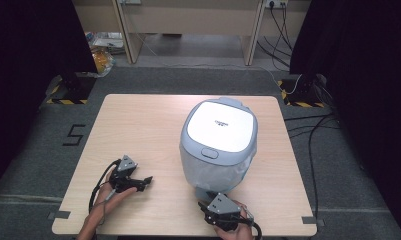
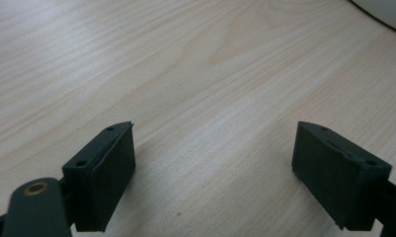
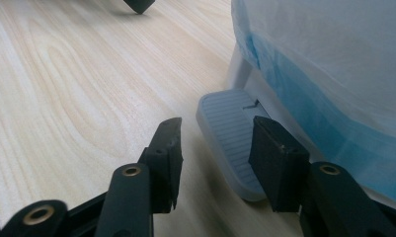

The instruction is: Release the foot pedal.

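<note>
Bin [image 1: 219, 145]: grey pedal bin, lid shut, on desk [image 1: 138, 120]; pedal [image 3: 230, 133] faces the person.
Right tool [image 3: 215, 148]: open, jaws straddling the pedal's edge.
Left tool [image 2: 215, 168]: open, empty, well left of bin.

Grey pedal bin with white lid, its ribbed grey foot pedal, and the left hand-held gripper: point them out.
Grey pedal bin with white lid [image 1: 219, 130]: high view, lid centre.
Ribbed grey foot pedal [image 3: 225, 126]: right gripper view, ribbed top.
Left hand-held gripper [image 2: 213, 170]: left gripper view, between its open jaws.

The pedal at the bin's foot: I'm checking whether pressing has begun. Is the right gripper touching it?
Cannot tell. In the right gripper view, one jaw of the open right gripper overlaps the grey pedal, hiding any contact or gap.
</note>
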Demonstrator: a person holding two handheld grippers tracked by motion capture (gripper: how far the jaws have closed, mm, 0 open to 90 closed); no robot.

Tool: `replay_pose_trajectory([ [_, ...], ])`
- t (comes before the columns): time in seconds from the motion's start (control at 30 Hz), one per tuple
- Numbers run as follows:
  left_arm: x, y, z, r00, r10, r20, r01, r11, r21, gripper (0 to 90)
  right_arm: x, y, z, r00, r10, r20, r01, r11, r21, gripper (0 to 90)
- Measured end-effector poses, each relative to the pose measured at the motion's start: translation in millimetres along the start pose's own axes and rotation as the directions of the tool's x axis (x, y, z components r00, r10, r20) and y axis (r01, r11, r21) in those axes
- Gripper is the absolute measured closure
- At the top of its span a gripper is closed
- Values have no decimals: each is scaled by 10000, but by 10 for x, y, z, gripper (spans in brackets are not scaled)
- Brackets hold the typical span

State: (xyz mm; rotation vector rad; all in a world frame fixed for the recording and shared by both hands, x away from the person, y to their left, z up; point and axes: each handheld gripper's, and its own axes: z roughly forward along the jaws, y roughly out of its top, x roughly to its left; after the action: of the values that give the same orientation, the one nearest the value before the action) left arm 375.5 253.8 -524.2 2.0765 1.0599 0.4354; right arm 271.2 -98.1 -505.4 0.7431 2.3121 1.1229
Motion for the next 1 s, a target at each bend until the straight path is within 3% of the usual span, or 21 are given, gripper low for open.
replay_pose_trajectory([
  [0.53,2,0,-1,10000,0,-1,0,10000,4,160,-131,-139,-302,9962,857,152,-846,9944,-639,515],
  [1.0,4,0,-2,10000,31,-2,-31,10000,31,160,-222,-240,-466,9880,1519,292,-1484,9839,-992,350],
])
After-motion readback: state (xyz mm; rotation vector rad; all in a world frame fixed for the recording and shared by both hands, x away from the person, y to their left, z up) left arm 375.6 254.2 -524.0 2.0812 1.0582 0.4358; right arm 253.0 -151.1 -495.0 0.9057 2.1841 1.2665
